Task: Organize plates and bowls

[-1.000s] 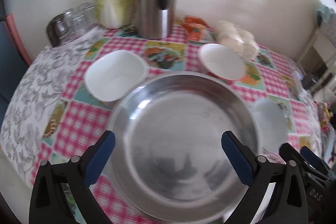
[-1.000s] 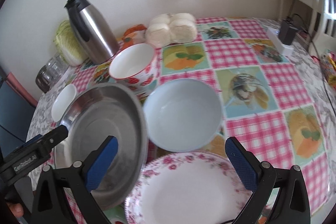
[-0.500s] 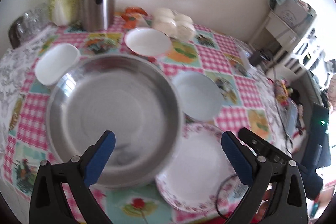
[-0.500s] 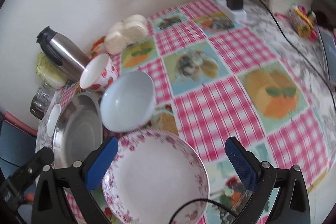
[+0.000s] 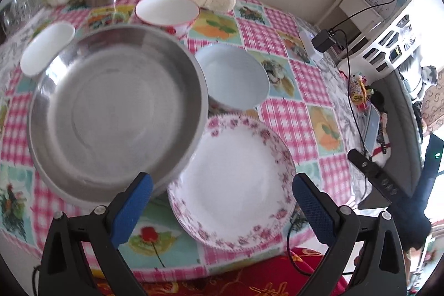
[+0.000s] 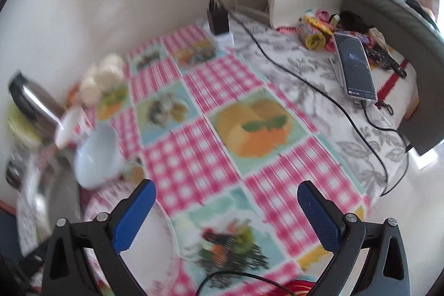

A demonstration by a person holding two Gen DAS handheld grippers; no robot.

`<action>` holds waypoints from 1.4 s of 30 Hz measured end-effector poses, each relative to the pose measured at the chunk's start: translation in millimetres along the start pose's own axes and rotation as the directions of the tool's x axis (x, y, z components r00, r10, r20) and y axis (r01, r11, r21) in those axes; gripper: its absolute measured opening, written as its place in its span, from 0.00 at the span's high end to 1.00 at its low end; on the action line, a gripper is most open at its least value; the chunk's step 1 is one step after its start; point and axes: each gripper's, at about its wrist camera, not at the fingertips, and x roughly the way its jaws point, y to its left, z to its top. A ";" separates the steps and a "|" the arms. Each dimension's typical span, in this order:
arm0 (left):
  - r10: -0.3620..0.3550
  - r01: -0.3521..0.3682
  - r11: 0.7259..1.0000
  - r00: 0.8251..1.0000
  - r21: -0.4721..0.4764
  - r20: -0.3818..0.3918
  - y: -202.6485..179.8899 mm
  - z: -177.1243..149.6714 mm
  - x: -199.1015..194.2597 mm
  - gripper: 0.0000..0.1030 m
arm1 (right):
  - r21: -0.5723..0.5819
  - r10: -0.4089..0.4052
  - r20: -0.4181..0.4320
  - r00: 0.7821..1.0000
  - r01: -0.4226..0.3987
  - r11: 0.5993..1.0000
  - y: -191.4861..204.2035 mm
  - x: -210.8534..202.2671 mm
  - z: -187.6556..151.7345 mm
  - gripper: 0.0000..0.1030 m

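A wide steel pan sits on the checked tablecloth, overlapping the rim of a floral plate, with a pale blue bowl just behind. The left gripper hangs over the plate, jaws spread wide and empty. Only the right wrist view, heavily blurred, shows a phone at the table's far side; the right gripper is likewise wide apart, holding nothing.
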 end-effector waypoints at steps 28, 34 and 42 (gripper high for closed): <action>0.016 -0.042 0.988 0.985 -0.146 -0.173 23.4 -22.1 46.7 0.27 | 0.027 0.323 -0.354 0.878 -0.336 0.942 33.6 86.6 -31.9 0.59; 0.057 -0.083 0.988 0.981 -0.134 -0.187 24.7 -24.3 53.8 0.38 | 0.016 0.330 -0.364 0.871 -0.349 0.937 37.1 89.9 -32.8 0.80; 0.077 -0.103 0.989 0.971 -0.107 -0.227 20.9 -30.0 66.0 0.57 | -0.010 0.303 -0.349 0.887 -0.327 0.945 37.3 88.0 -30.8 0.85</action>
